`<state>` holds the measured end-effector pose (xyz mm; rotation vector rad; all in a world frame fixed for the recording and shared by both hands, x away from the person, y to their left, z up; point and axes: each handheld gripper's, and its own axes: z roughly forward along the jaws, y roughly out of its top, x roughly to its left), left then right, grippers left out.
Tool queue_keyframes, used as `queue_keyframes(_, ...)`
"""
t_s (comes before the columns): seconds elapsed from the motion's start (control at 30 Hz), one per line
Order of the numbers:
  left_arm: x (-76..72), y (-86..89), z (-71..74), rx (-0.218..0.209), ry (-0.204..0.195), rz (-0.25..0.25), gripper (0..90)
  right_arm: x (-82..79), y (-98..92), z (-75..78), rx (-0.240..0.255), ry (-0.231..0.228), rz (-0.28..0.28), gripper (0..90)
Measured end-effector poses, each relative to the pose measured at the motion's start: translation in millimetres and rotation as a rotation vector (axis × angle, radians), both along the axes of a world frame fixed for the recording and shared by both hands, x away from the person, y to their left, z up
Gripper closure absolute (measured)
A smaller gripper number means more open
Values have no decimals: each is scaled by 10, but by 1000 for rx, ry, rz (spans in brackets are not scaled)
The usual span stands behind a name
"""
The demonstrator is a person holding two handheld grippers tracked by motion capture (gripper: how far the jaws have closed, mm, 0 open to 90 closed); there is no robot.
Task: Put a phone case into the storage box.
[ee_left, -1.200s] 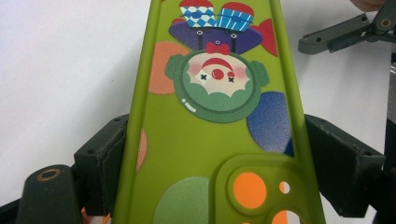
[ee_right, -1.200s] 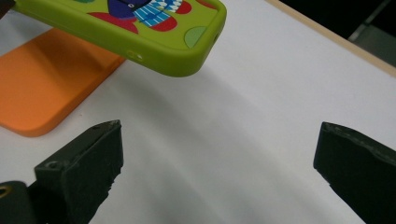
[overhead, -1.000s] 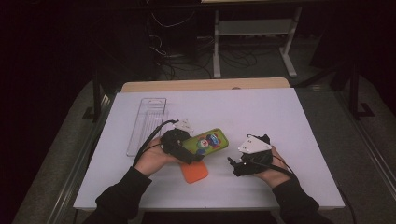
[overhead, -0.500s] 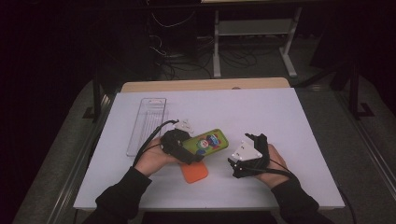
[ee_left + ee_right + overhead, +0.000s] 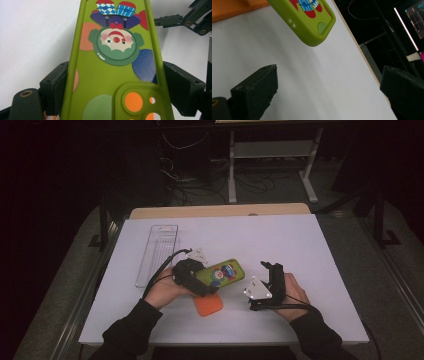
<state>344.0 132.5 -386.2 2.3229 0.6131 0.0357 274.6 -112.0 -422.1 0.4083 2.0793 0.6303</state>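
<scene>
A green phone case printed with a clown is held just above the white table, with my left gripper shut on its camera end. In the left gripper view both pads press the sides of the green case. An orange phone case lies flat on the table under it. To the right, my right gripper stands open and apart from the case, jaws pointing away from the person. In the right gripper view my right gripper has bare table between its jaws, and the green case hangs ahead.
A clear plastic tray lies lengthwise at the table's left, behind the left hand. The table's wooden far edge borders a dark floor with cables and a stand. The orange case shows at the right gripper view's top left.
The right hand has turned, so its gripper now points away from the person instead of leftward at the green case. The left gripper and the green case have stayed put.
</scene>
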Motion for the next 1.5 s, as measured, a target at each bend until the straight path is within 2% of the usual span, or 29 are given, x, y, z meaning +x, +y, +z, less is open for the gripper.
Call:
queue_keyframes(0.17,0,-1,3,-2,-1,-2,154,-18,24,2,-26,-50,4,8)
queue_keyframes(0.37,-7,-7,-4,-7,7,2,154,-26,47,-5,-99,-81,25,7)
queue_keyframes(0.47,1,0,-1,5,3,-8,154,-33,69,-12,-144,-101,35,4)
queue_keyframes(0.5,3,2,0,7,2,-10,154,-42,84,-21,-145,-104,33,4)
queue_keyframes(0.63,3,2,3,3,3,-8,154,-44,109,-22,-211,-145,56,3)
queue_keyframes(0.67,4,2,2,1,3,-8,154,-53,128,-36,-200,-153,49,1)
queue_keyframes(0.8,8,6,8,3,4,-11,154,-71,171,-48,-260,-200,61,1)
queue_keyframes(0.9,4,4,7,-8,7,-7,154,-78,199,-47,-328,-245,93,1)
queue_keyframes(0.93,17,18,16,15,1,-27,154,-90,211,-61,-330,-244,88,1)
queue_keyframes(1.1,20,20,17,9,6,-29,154,-103,246,-89,-357,-283,95,1)
queue_keyframes(1.17,15,12,13,-8,11,-15,154,-115,257,-88,-361,-302,99,2)
queue_keyframes(1.4,15,17,37,-19,6,-4,154,-128,369,-84,-392,-393,133,18)
queue_keyframes(1.43,27,31,46,0,0,-21,154,-128,387,-84,-397,-402,136,23)
queue_keyframes(1.47,27,31,44,-3,0,-18,154,-120,407,-78,-404,-411,141,27)
queue_keyframes(1.5,21,24,38,-17,4,-5,154,-115,432,-85,-383,-428,140,31)
